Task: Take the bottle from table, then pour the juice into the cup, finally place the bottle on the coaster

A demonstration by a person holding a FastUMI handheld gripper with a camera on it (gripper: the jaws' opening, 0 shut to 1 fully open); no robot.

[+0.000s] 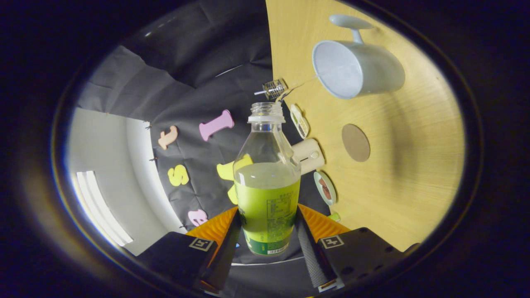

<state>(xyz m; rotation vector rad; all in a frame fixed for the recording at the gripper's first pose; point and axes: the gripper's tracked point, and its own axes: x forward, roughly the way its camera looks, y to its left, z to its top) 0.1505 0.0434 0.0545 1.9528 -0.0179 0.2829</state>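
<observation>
**Bottle held in the gripper, rolled sideways relative to the counter**

The gripper (268, 231) is closed on the bottle (267, 186); both fingers are pressed against the lower, labelled part of the bottle body, one on each side. The bottle is held between the fingers with its axis pointing forward along them. The cap is off and the open neck (266, 112) is seen at the far end of the bottle. The bottle is roughly half filled with greenish juice (267, 176); the clear upper part is seen above the liquid line.

The counter (393, 174) is seen as a wooden surface standing on edge to the right of the fingers, so the gripper is rolled to the side relative to it. No contact between the bottle and the counter is seen.

The cup (356, 68), pale, with a handle, is located beyond the fingers and to the right, well past the bottle neck; its open mouth is turned toward the gripper. The coaster (355, 142), a round brown disc, lies flat on the counter, nearer to the gripper than the cup and apart from it.

Several small items are lined along the counter edge just right of the bottle: a small wire-wrapped object (273, 88), a pale cylinder (308, 155) and two small dishes (324, 188). Their nature cannot be determined.
</observation>
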